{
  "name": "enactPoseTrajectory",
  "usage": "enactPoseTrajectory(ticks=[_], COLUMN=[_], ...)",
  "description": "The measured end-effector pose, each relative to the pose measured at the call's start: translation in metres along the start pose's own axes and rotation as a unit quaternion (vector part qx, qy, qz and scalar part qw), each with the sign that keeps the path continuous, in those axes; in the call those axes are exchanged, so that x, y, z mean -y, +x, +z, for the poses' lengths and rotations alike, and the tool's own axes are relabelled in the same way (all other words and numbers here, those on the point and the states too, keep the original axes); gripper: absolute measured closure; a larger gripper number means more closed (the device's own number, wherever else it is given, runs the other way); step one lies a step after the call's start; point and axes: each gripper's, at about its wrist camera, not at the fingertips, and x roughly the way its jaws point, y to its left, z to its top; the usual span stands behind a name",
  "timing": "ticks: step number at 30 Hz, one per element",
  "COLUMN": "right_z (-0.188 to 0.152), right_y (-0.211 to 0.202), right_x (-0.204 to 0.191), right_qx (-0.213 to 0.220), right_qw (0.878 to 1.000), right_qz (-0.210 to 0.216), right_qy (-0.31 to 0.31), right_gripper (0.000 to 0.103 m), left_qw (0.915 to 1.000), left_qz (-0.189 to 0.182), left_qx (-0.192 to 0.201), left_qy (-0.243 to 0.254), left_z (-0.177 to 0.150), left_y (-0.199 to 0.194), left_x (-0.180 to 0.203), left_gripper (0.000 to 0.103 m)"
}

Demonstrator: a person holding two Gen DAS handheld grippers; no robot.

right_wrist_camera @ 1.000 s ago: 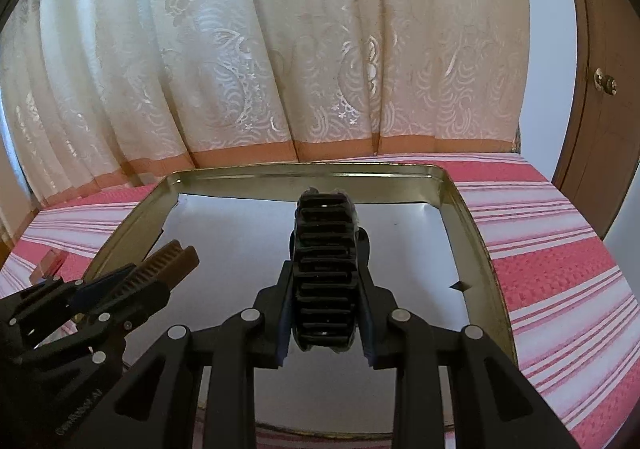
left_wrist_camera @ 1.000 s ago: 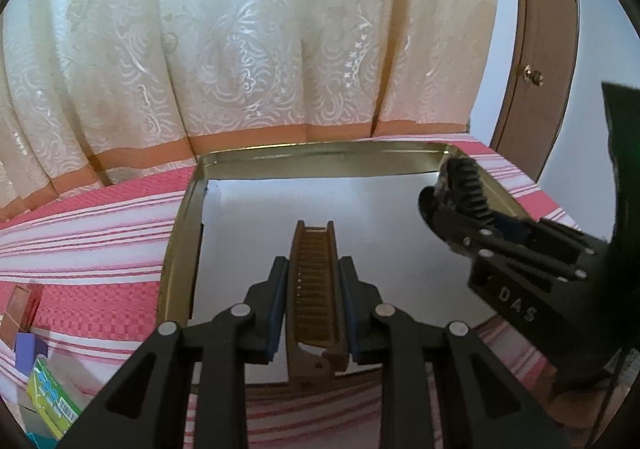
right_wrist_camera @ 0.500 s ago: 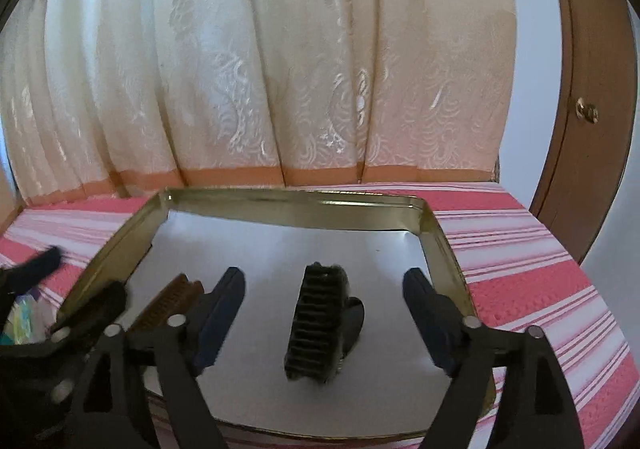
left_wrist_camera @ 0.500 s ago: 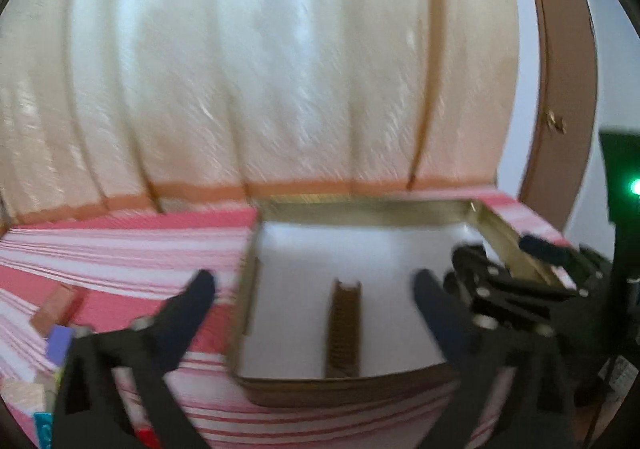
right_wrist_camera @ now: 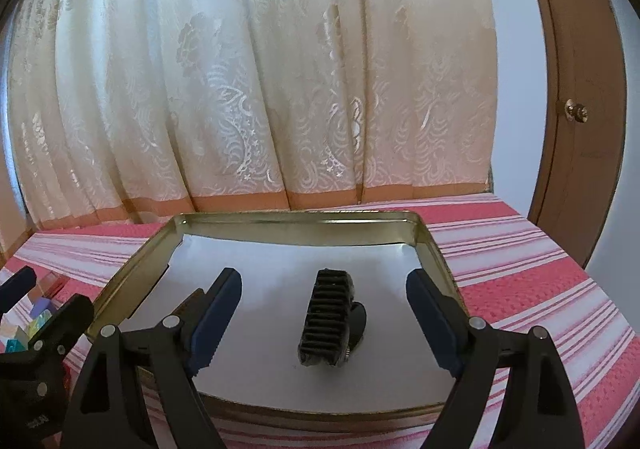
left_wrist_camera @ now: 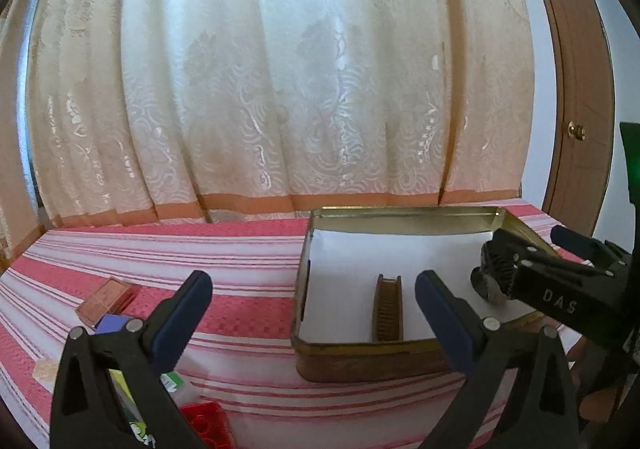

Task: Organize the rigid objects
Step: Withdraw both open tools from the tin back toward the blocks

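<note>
- Nearest, in the left wrist view: left gripper (left_wrist_camera: 312, 309) spread wide, blue pads (left_wrist_camera: 182, 319) apart, nothing between them.
- Just below and left of it: red brick (left_wrist_camera: 208, 425), green-labelled packet (left_wrist_camera: 132, 409), purple block (left_wrist_camera: 112, 323) and clear pink box (left_wrist_camera: 106, 299), all on the pink striped cloth (left_wrist_camera: 240, 261).
- In the right wrist view: right gripper (right_wrist_camera: 324, 313) also parted, gripping nothing, hanging over the tin's near edge.
- Further in: gold tin tray (right_wrist_camera: 132, 269) with white lining, resting on the cloth.
- Inside the tray: black toothed hair clip (right_wrist_camera: 330, 319) lying free between the right pads; brown comb-like clip (left_wrist_camera: 388, 307) lying to its left, well apart.
- Behind: cream patterned curtain (right_wrist_camera: 260, 89) with orange hem; wooden door (right_wrist_camera: 580, 89) with brass knob (right_wrist_camera: 576, 111) at far right.
</note>
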Motion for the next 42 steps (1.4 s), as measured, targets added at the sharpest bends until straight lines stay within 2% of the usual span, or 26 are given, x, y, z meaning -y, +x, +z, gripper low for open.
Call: enactPoseTrajectory(ticks=[11, 17, 25, 42], right_z=[-0.006, -0.01, -0.018, -0.037], right_y=[-0.025, -0.038, -0.056, -0.09], right_x=[-0.007, -0.023, -0.035, -0.086], right_qx=[0.033, 0.053, 0.061, 0.063], right_qw=[0.999, 0.998, 0.997, 0.997], right_qz=[-0.028, -0.033, -0.035, 0.013], right_qy=[0.001, -0.027, -0.025, -0.049], right_gripper=[0.017, 0.016, 0.016, 0.016], left_qw=[1.0, 1.0, 1.0, 0.9996], left_qz=[-0.004, -0.001, 0.002, 0.007], left_qx=[0.003, 0.008, 0.007, 0.016], left_qy=[0.002, 0.006, -0.002, -0.021], left_z=[-0.004, -0.009, -0.013, -0.027], left_y=[-0.011, -0.022, -0.034, -0.068], left_x=[-0.006, -0.012, -0.03, -0.072], left_gripper=[0.0, 0.0, 0.0, 0.0])
